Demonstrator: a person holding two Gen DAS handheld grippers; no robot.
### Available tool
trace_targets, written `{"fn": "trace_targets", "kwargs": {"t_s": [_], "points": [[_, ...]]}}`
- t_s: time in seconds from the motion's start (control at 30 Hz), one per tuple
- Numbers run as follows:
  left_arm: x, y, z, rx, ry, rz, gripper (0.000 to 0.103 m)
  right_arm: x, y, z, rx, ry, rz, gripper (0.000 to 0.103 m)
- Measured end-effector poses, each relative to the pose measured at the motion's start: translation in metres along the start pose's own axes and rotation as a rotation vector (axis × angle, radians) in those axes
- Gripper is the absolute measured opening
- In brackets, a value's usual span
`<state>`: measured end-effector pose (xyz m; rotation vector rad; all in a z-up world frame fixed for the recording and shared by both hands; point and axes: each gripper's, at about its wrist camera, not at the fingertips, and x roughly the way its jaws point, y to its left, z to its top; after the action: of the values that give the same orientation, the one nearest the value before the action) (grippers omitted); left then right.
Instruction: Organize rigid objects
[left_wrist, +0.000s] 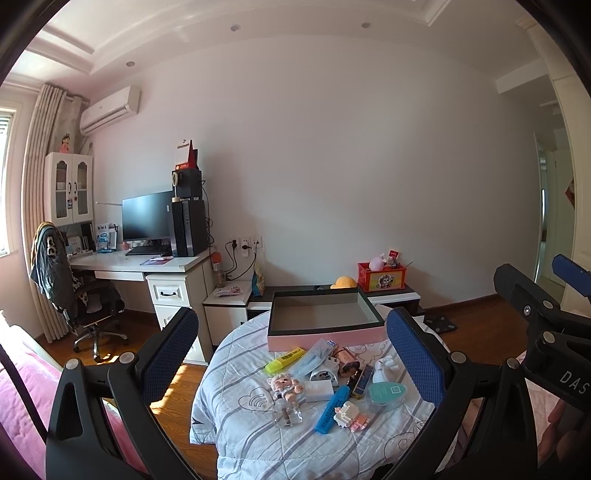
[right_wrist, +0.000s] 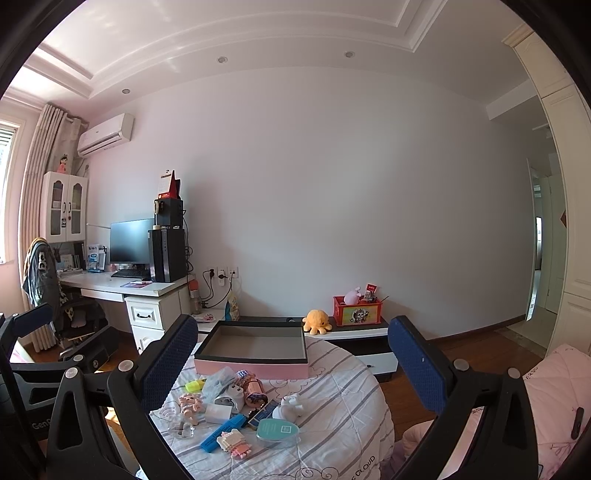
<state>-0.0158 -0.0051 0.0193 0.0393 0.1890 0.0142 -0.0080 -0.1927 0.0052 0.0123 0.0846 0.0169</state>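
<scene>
A striped quilt (left_wrist: 236, 435) carries the clutter (left_wrist: 325, 380), heaped just before the empty box (left_wrist: 325, 334) it belongs in. My left claw (left_wrist: 291, 354) and right claw (right_wrist: 293, 362) hang above, both spread wide and holding nothing, ready to pick.

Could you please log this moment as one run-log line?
left gripper: open, empty | right gripper: open, empty | box: empty, on quilt | items: loose pile before box | step: none picked yet

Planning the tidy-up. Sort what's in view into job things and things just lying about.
Job things: pink box, yellow highlighter, blue highlighter, block figure, doll, teal case.

Just lying about: orange plush, red box, monitor, office chair.
</scene>
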Motion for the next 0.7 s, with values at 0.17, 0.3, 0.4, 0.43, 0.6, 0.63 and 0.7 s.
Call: {"fn": "trace_targets", "kwargs": {"t_s": [0.17, 0.3, 0.4, 0.43, 0.6, 0.63, 0.7], "points": [[0.000, 0.000, 0.000, 0.000, -0.001, -0.001, 0.103, -0.002, 0.001, 0.000, 0.000, 0.001, -0.002, 0.103], [0.000, 0.000, 0.000, 0.000, -0.003, -0.002, 0.103, -0.001, 0.001, 0.000, -0.002, 0.003, -0.003, 0.103], [0.004, -0.002, 0.003, 0.001, -0.004, -0.008, 0.103, 0.000, 0.000, -0.001, 0.000, 0.006, -0.006, 0.103], [0.007, -0.003, 0.002, 0.002, -0.004, -0.009, 0.103, 0.001, 0.000, -0.002, 0.000, 0.007, -0.007, 0.103], [0.027, -0.007, -0.008, 0.009, 0.019, -0.033, 0.103, 0.014, -0.004, -0.006, 0.002, 0.027, -0.008, 0.103], [0.033, -0.007, -0.012, 0.008, 0.031, -0.039, 0.103, 0.018, -0.005, -0.008, 0.000, 0.033, -0.006, 0.103], [0.047, -0.006, -0.020, 0.005, 0.056, -0.045, 0.103, 0.028, -0.007, -0.016, -0.003, 0.060, -0.010, 0.103]]}}
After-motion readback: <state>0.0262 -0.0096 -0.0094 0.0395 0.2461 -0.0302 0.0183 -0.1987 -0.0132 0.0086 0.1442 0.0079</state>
